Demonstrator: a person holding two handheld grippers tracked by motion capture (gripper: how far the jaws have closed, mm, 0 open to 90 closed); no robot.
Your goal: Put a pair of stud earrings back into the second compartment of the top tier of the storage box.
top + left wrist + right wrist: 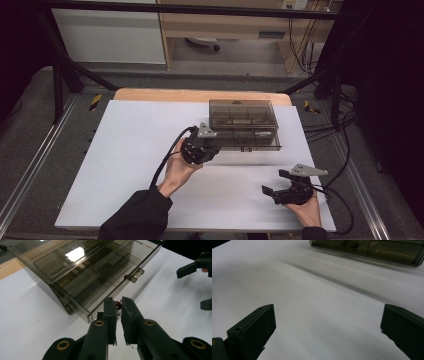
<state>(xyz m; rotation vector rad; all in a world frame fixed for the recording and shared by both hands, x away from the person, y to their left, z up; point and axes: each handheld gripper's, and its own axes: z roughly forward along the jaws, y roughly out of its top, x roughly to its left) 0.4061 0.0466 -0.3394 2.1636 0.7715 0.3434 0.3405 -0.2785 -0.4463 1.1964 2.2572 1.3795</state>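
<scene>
A smoky see-through compartment box [243,122] with its lid down lies on the white sheet [130,150] toward the back. My left gripper [209,146] is at the box's front left corner. In the left gripper view the jaws of my left gripper [119,308] stand almost together, with a small red-headed piece [118,305] and a bit of metal pinched between their tips, just off the box [82,272] edge. A second red spot [126,276] shows by the box latch [136,274]. My right gripper [275,182] hovers wide open at the front right, holding nothing, over bare sheet [319,290].
The wooden table edge [200,94] shows behind the sheet. Black frame bars and cables run at the back and right side. The right gripper [191,288] is visible open in the left gripper view. The box's front edge [372,248] lies far ahead of the right jaws.
</scene>
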